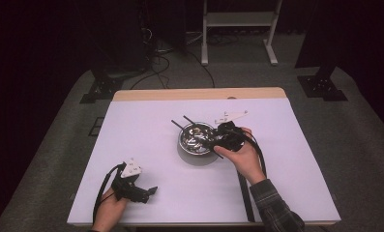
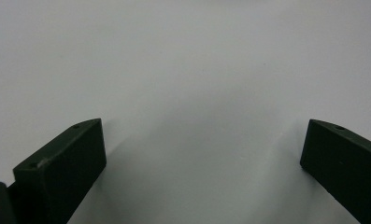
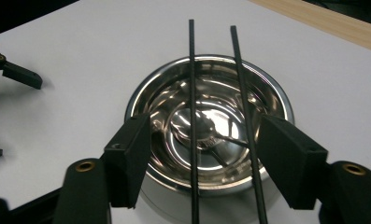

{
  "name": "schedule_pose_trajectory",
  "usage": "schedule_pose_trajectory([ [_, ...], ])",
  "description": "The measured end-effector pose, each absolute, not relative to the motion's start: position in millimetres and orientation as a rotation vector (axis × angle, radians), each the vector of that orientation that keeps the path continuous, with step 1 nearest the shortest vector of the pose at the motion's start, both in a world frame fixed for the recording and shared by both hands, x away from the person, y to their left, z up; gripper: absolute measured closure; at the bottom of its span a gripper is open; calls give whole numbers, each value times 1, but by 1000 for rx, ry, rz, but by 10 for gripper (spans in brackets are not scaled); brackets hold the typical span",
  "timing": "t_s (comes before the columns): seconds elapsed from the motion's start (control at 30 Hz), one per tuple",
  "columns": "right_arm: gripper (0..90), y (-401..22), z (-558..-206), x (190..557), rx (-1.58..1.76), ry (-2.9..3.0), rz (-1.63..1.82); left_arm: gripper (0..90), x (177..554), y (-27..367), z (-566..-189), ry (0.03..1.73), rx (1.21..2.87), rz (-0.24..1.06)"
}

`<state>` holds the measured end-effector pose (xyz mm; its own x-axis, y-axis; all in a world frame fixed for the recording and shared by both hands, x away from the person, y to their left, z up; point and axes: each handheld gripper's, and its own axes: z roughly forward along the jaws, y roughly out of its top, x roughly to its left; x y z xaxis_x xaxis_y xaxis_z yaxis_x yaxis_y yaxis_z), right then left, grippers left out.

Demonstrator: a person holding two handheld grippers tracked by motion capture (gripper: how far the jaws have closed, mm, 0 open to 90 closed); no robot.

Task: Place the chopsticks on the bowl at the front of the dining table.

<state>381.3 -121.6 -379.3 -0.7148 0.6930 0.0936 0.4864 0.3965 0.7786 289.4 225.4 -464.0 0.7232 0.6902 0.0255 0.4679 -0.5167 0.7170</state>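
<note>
- Right gripper view: my right gripper (image 3: pixel 199 154) has its jaws apart, straddling two black chopsticks (image 3: pixel 191 93) lying across the steel bowl (image 3: pixel 211 116) mid-table.
- If I close off-centre, I judge one stick could roll off the rim.
- Pressing down might tip the bowl.
- My left gripper (image 1: pixel 148 192), jaws wide, rests well apart on the white table (image 1: pixel 146 145).

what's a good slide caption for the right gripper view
Open right hand-held gripper straddling two thin black chopsticks laid across a shiny round steel bowl on a white table.
</note>
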Motion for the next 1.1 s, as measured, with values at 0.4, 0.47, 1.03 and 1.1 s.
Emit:
schedule_pose_trajectory([
  [0.4,269,-150,-384,364,1083,2385,1215,0,289,225,-464,871,2212,402],
  [0.47,263,-156,-386,359,1086,2382,1221,0,289,225,-464,870,2212,402],
  [1.03,236,-180,-406,352,1097,2423,1171,0,289,225,-464,872,2212,401],
  [1.1,235,-179,-408,352,1105,2431,1168,0,289,225,-464,872,2212,400],
])
